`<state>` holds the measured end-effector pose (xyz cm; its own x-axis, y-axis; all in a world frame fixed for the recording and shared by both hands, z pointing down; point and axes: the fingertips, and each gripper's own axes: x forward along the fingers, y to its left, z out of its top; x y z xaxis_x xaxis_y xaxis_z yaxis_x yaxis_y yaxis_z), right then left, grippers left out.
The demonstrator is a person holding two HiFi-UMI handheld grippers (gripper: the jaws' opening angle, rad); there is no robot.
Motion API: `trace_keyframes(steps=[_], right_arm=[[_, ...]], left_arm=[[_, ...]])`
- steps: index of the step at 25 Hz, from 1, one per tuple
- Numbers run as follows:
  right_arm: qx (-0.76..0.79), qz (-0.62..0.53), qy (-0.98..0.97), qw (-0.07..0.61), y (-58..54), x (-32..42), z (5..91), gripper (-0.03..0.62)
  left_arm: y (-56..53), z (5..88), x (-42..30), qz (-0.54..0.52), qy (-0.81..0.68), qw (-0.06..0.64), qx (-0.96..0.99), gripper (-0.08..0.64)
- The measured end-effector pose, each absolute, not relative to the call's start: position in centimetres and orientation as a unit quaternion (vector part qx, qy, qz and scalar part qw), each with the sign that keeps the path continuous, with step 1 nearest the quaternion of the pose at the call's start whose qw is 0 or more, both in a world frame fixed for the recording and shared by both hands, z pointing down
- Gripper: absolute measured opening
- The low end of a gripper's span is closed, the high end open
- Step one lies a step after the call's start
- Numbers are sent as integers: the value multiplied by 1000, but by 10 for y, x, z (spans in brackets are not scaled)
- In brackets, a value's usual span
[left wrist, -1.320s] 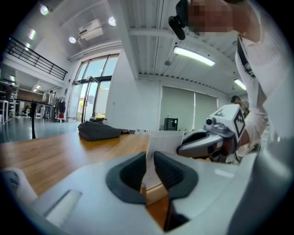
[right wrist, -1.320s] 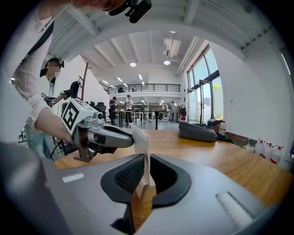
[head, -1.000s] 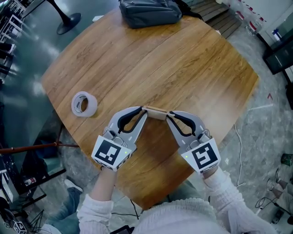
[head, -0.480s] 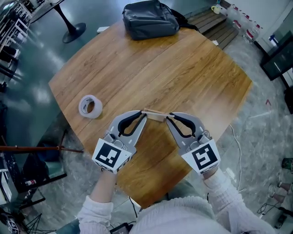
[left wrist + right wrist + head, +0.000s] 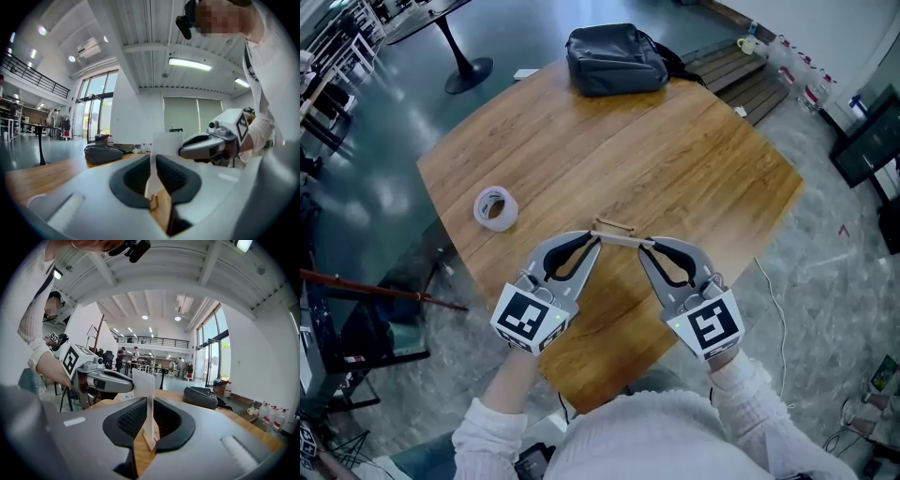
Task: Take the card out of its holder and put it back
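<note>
I hold my left hand-held gripper (image 5: 598, 236) and my right hand-held gripper (image 5: 644, 246) tip to tip over the near part of the wooden counter (image 5: 609, 141), each at one end of the card and its holder. The card (image 5: 165, 144) is a plain white rectangular sheet, thin and flat, standing upright on its lower edge. From above it shows only as a fine pale line along the holder (image 5: 623, 233), which is a short, light wooden bar. In the left gripper view the card runs edge-on between my ribbed black pads, which are drawn in to a narrow slit and lie against both its faces. The wooden holder sits right under its bottom edge. The right gripper view shows the same from the other end, with the jaws nearly together and the card pinched upright between the pads. The holder's small grooved block is at the foot of the card. I cannot tell whether either pair of pads also presses on the wood, or whether the holder touches the counter. A roll of clear tape (image 5: 495, 208) lies to my left, well apart, and a dark bag (image 5: 614, 59) rests at the far edge.
</note>
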<state>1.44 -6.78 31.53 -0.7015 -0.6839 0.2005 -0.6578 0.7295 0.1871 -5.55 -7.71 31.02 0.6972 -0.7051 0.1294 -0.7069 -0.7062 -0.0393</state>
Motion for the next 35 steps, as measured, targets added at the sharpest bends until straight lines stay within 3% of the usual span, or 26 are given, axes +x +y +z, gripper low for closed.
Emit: trace_keyframes(steps=[35], right_arm=[[370, -34, -920, 123, -58, 7, 312, 35]], left_arm=[[-72, 309, -61, 66, -383, 14, 921, 43]])
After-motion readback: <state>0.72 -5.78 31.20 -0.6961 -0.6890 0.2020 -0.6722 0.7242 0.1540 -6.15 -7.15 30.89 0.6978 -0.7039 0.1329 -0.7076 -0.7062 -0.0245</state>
